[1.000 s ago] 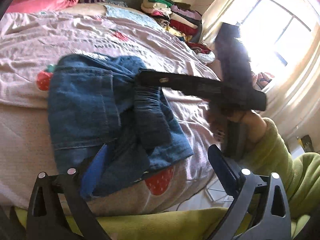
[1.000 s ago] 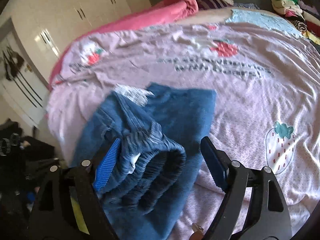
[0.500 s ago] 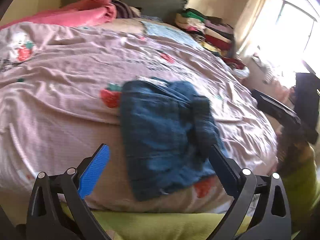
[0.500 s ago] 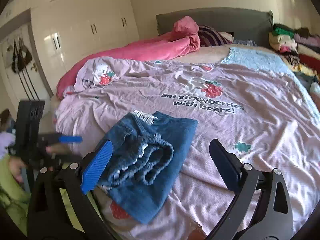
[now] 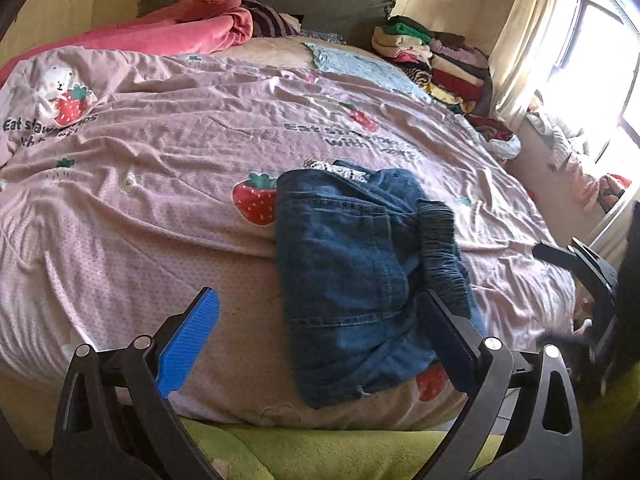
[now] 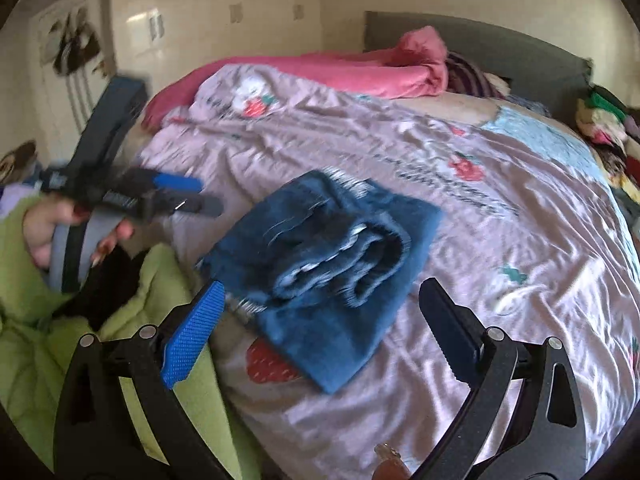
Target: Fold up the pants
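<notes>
You are looking at a big bed (image 5: 160,184) with a wrinkly pink strawberry cover, and the pants (image 5: 360,276) are lying folded in a small blue bundle near the bed's front edge, close to you. That edge is the first worry: the bundle is sitting so near it that one bump could be sending it sliding off toward your green sleeve (image 6: 48,320). The cover is looking smooth and shiny, so the pants may be slipping on it if you are nudging them. The stacked clothes (image 5: 432,60) are sitting well apart at the far corner, so they are not in danger. Next, the stretchy waistband (image 6: 360,256) is bulging up on top of the bundle and not lying flat; it looks like it may be springing open and undoing the fold. Your left claw (image 5: 320,328) is standing wide and holding nothing, with its dark finger showing in front of the bundle's near corner; I cannot tell if it is touching. Your right claw (image 6: 320,320) is standing wide too and holding nothing, with the pants lying beyond it. A finger catching a loose corner could be dragging the fold apart.
</notes>
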Tool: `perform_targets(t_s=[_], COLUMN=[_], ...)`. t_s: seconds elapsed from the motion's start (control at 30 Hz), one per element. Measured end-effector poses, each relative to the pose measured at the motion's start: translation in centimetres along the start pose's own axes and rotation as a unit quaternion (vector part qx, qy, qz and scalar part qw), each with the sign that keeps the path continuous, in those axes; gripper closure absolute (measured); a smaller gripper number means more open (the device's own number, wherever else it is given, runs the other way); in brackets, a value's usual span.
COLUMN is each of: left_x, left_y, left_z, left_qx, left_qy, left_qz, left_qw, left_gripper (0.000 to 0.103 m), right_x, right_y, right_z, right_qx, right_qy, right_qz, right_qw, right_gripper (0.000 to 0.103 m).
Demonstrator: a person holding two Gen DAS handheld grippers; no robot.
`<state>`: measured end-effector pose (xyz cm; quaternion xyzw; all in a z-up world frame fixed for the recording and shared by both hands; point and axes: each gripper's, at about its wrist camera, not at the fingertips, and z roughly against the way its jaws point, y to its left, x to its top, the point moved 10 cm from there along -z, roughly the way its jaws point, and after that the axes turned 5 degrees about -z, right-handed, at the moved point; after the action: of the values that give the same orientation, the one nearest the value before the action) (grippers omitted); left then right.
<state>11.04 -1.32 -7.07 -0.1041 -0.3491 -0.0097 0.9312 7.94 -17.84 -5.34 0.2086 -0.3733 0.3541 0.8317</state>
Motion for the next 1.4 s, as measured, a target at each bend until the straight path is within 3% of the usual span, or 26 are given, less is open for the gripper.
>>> perform_targets(t_s=[0.1, 0.13, 0.17, 0.2, 0.33, 0.37, 0.4, 0.43, 0.57, 0.6, 0.67, 0.7, 0.77, 0.93, 1.1, 1.27, 1.4], left_x=[0.2, 0.2, 0.4, 0.7, 2.0, 2.1, 2.2, 2.3, 2.2, 2.2, 2.1, 2.0, 1.9, 1.8, 1.8, 2.3, 2.7], left_y=[0.5, 0.6, 0.7, 0.7, 1.1, 1.0, 0.9, 0.9, 1.3, 1.3, 1.4, 1.5, 1.6, 1.3, 0.2, -0.4, -0.7], left_z=[-1.1, -1.6, -2.2, -2.6, -4.8, -5.2, -5.7, -6.1, -7.9, -8.1, -8.5, -8.6, -8.8, -8.8, -7.2, -5.8, -4.7], left_qx=[0.004, 0.000, -0.013, -0.026, -0.020, -0.015, -0.015, -0.019, -0.004, -0.004, 0.002, 0.005, 0.002, 0.004, 0.004, 0.012, 0.009], left_qy=[0.014, 0.022, 0.028, 0.030, 0.041, 0.045, 0.051, 0.056, 0.071, 0.072, 0.071, 0.071, 0.070, 0.057, 0.035, 0.016, 0.005], left_qz=[0.002, 0.008, 0.017, 0.024, 0.015, 0.008, 0.006, 0.005, 0.001, 0.002, -0.003, -0.004, 0.000, 0.003, -0.013, -0.029, -0.033], left_qw=[0.9999, 0.9997, 0.9994, 0.9989, 0.9989, 0.9989, 0.9986, 0.9982, 0.9975, 0.9974, 0.9975, 0.9974, 0.9975, 0.9984, 0.9993, 0.9994, 0.9994], left_gripper=[0.005, 0.005, 0.005, 0.005, 0.007, 0.010, 0.021, 0.025, 0.025, 0.025, 0.021, 0.020, 0.020, 0.020, 0.015, 0.011, 0.008], right_x=[-0.7, -0.9, -1.0, -1.2, -0.8, -0.5, -0.3, -0.1, -0.1, -0.6, -1.9, -2.8, -4.2, -4.8, -1.9, 1.6, 2.4], right_y=[2.1, 3.0, 3.9, 4.3, 6.5, 7.1, 7.5, 7.8, 8.5, 8.4, 8.9, 9.2, 9.4, 8.9, 8.2, 2.5, -2.7], right_z=[-0.8, -1.1, -1.5, -1.7, -3.3, -3.7, -4.0, -4.6, -7.6, -8.8, -9.3, -8.9, -8.5, -8.4, -4.9, -1.0, -0.1], right_qx=[0.017, 0.029, 0.042, 0.048, 0.073, 0.081, 0.084, 0.079, 0.061, 0.058, 0.089, 0.100, 0.097, 0.102, 0.114, 0.046, -0.012], right_qy=[0.007, 0.010, 0.014, 0.017, 0.026, 0.026, 0.027, 0.030, 0.050, 0.067, 0.093, 0.103, 0.110, 0.107, 0.063, -0.015, -0.029], right_qz=[0.031, 0.043, 0.058, 0.065, 0.102, 0.115, 0.124, 0.142, 0.189, 0.194, 0.192, 0.200, 0.220, 0.169, 0.115, 0.016, -0.058], right_qw=[0.999, 0.999, 0.997, 0.997, 0.992, 0.990, 0.988, 0.986, 0.979, 0.977, 0.973, 0.969, 0.964, 0.974, 0.985, 0.999, 0.998], right_gripper=[0.014, 0.020, 0.035, 0.041, 0.051, 0.054, 0.057, 0.058, 0.062, 0.076, 0.086, 0.086, 0.086, 0.081, 0.048, 0.024, 0.017])
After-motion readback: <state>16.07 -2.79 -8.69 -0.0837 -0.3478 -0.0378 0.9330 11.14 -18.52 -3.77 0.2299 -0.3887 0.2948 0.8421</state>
